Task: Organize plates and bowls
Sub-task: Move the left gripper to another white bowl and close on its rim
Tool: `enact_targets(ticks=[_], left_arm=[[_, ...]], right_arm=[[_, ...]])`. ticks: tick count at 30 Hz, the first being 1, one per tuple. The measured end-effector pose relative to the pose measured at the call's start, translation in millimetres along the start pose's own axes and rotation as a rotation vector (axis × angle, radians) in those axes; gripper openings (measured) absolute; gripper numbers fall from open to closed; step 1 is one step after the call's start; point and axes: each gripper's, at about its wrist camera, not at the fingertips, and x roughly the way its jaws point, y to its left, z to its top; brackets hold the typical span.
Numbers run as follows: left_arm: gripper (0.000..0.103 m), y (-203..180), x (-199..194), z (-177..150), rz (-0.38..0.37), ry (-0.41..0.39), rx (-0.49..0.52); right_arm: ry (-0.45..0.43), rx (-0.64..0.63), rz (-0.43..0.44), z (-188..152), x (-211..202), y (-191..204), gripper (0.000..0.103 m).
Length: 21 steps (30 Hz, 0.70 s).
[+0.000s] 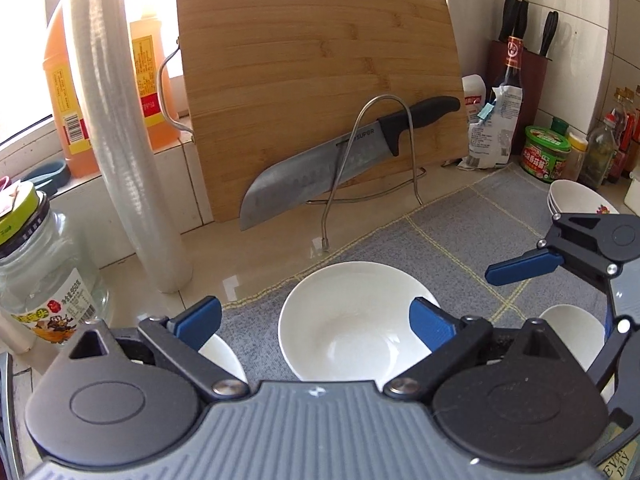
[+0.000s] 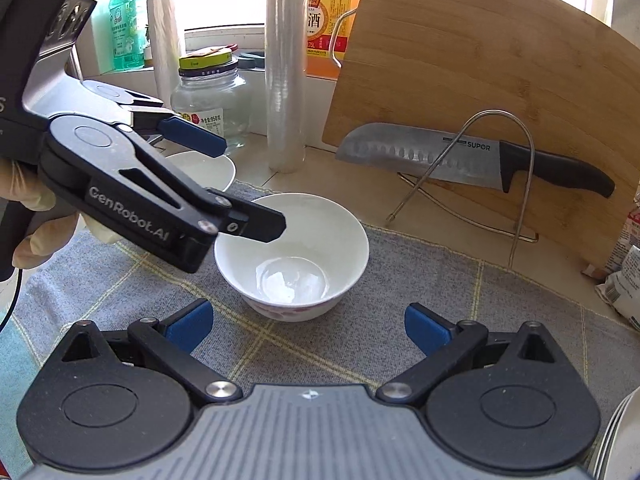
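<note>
The left gripper (image 2: 252, 188), marked "GenRobot.AI", hangs with jaws spread wide and empty over the white bowl (image 2: 292, 256), its lower finger above the rim at nine o'clock. The right gripper (image 2: 308, 326) is also released, with the bowl just beyond it at twelve o'clock. The bowl stands upright, mouth up, on a grey checked mat (image 2: 460, 288) with bare cloth around it. A second white dish (image 2: 212, 168) lies at ten o'clock. At two o'clock a "SUPOR" knife (image 2: 460, 156) lies level in a wire rack against a cutting board (image 2: 480, 60).
</note>
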Motion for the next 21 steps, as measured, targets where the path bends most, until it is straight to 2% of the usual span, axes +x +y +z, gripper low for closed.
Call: enact_targets(ticks=[5,9,21], left_arm=[[0.096,6,17,4,-0.029,0.038,0.007],[0.086,11,31,6,-0.057,0.075,0.017],[0.069,15,55,9,-0.12,0.153,0.038]], right_arm=[[0.02,-0.001,-0.011,6,11,1,0.103],[0.034,-0.02,-0.012,11,18,2,0.103],[0.068,-0.072,0.006,18,34,6,0.099]])
